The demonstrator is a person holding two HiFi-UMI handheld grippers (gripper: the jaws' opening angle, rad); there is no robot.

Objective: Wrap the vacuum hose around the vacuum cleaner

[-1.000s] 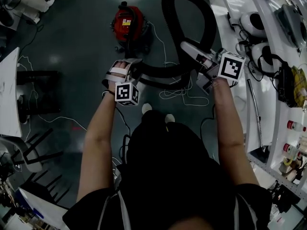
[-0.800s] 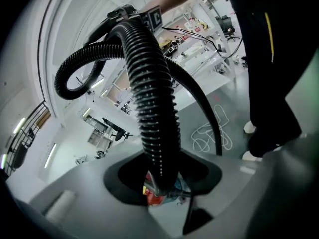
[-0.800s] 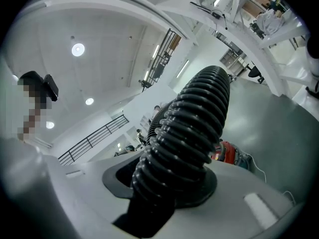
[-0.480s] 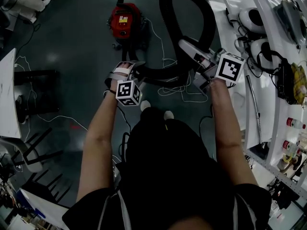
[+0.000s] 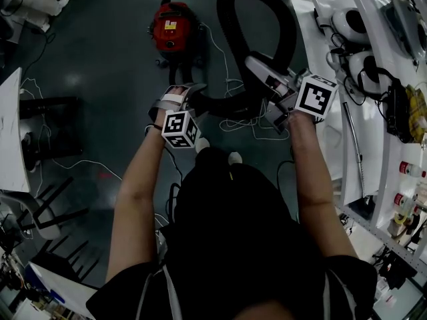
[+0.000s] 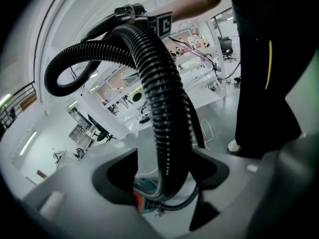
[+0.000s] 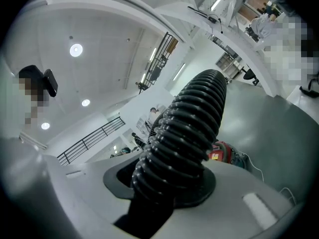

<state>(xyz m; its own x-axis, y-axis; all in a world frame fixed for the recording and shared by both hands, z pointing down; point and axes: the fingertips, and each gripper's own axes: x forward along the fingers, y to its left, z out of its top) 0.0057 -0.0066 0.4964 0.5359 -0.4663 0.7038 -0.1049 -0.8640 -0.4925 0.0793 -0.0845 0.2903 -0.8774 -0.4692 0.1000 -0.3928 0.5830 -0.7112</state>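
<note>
The red vacuum cleaner [image 5: 172,29] stands on the dark floor ahead of me. Its black ribbed hose [image 5: 257,5] rises in a tall loop and runs between both grippers. My right gripper [image 5: 257,69] is shut on the hose [image 7: 194,118], which fills the gap between its jaws [image 7: 169,180]. My left gripper [image 5: 189,93] is lower and nearer the vacuum. Its jaws have just been opening. The hose [image 6: 159,98] still runs between them [image 6: 167,171], with a gap beside the left pad. Below those jaws, a red piece of the vacuum [image 6: 142,200] shows.
A white power cord [image 5: 233,122] lies in loose coils on the floor under the hose. A white bench [image 5: 320,5] with gear runs along the right. Black chairs [image 5: 50,122] stand at the left. My shoes [image 5: 203,145] are just behind the grippers.
The left gripper has shifted slightly to the right, away from the vacuum. The hose loop leans a bit further left. The right gripper has stayed put.
</note>
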